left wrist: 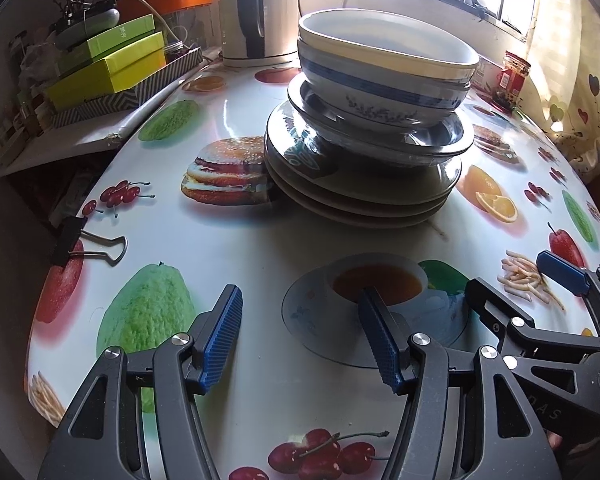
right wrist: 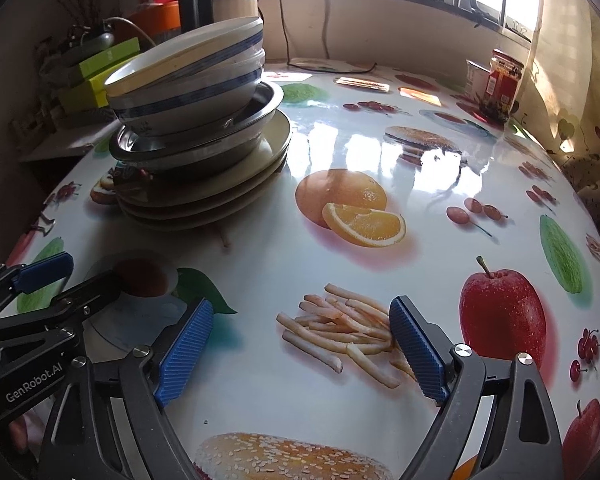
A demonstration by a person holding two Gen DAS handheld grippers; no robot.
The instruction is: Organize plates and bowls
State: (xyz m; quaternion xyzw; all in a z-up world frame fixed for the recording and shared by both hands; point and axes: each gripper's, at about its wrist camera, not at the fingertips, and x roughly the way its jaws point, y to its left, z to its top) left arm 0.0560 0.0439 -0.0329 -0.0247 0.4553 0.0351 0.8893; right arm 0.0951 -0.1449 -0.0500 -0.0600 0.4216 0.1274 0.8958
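Fingers (left wrist: 228, 320) spread, both grippers empty; bowls (left wrist: 384, 68) nest atop stacked plates (left wrist: 356, 196).

Hidden and unreadable parts
The plates (right wrist: 204, 196) are mostly covered by the metal basin (right wrist: 204, 142); the jar (right wrist: 504, 76) label is too small to read

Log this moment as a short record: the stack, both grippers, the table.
stack: two bowls nested in a metal basin, on a pile of plates
top bowl: tilted
left gripper: open, holding nothing, near side of the stack
right gripper: open, holding nothing, apart from the stack
table: glossy cloth printed with food
jar: at the far edge, by the window
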